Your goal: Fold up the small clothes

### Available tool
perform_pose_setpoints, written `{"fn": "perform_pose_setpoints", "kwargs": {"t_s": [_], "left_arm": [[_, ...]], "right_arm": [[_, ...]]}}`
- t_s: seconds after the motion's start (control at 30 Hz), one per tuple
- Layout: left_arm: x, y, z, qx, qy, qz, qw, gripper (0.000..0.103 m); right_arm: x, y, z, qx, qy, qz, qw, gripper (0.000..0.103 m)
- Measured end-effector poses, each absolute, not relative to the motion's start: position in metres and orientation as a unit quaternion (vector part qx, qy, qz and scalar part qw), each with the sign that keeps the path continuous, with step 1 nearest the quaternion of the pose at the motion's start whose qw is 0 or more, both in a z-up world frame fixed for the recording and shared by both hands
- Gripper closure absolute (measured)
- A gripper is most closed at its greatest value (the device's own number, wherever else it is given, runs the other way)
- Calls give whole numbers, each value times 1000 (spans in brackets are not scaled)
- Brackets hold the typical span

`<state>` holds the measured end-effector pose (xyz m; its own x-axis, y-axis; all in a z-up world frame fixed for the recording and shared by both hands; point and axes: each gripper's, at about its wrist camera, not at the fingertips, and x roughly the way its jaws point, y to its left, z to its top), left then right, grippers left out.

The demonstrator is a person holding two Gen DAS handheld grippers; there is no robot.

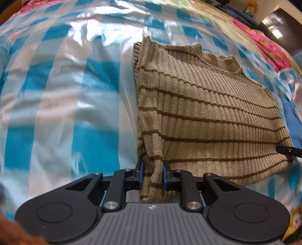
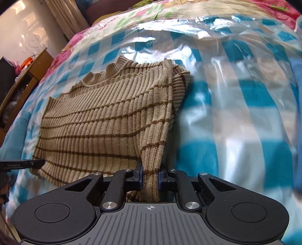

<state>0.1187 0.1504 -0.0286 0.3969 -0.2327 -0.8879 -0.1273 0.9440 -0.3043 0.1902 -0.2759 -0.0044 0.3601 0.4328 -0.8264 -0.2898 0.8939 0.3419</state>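
Observation:
A tan ribbed knit top with thin brown stripes (image 1: 207, 113) lies folded on a glossy blue-and-white checked sheet (image 1: 60, 105). My left gripper (image 1: 152, 174) is shut on the garment's near left corner, with the knit bunched between its blue pads. In the right wrist view the same striped top (image 2: 105, 120) spreads to the left, and my right gripper (image 2: 150, 179) is shut on its near right corner. The tip of the other gripper shows at the right edge of the left view (image 1: 288, 150) and at the left edge of the right view (image 2: 22, 163).
A pink floral bedcover (image 1: 271, 49) lies beyond the checked sheet. A blue cloth (image 2: 297, 116) rests at the right edge of the right view. A wooden piece of furniture (image 2: 24, 79) stands beside the bed at the left, and a curtain (image 2: 66, 13) hangs behind.

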Motion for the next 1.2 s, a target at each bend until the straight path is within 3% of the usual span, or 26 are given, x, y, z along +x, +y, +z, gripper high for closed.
{"fn": "perform_pose_setpoints", "kwargs": {"t_s": [0.13,0.2,0.4,0.53,0.73,0.8,0.93,0.97,1.2], "left_arm": [[91,135,-24,-142,542,-23,828,76],[87,133,-16,-145,530,-20,835,76],[76,146,19,-135,474,19,870,77],[85,145,30,-149,436,5,888,76],[120,119,-3,-124,448,-13,885,76],[125,121,-16,-103,464,7,880,76],[123,132,-13,-126,463,3,878,77],[124,133,-9,-125,457,4,881,76],[147,123,3,-111,427,8,898,76]], "right_arm": [[161,-287,-3,62,527,212,820,89],[157,-286,5,62,518,204,828,82],[152,-293,45,49,448,162,878,76],[160,-270,55,38,424,187,885,76],[182,-232,18,27,455,194,869,77],[187,-237,7,14,466,162,870,88],[183,-240,18,11,458,157,875,85],[182,-234,25,6,445,164,880,77],[213,-168,17,37,448,229,863,77]]}}
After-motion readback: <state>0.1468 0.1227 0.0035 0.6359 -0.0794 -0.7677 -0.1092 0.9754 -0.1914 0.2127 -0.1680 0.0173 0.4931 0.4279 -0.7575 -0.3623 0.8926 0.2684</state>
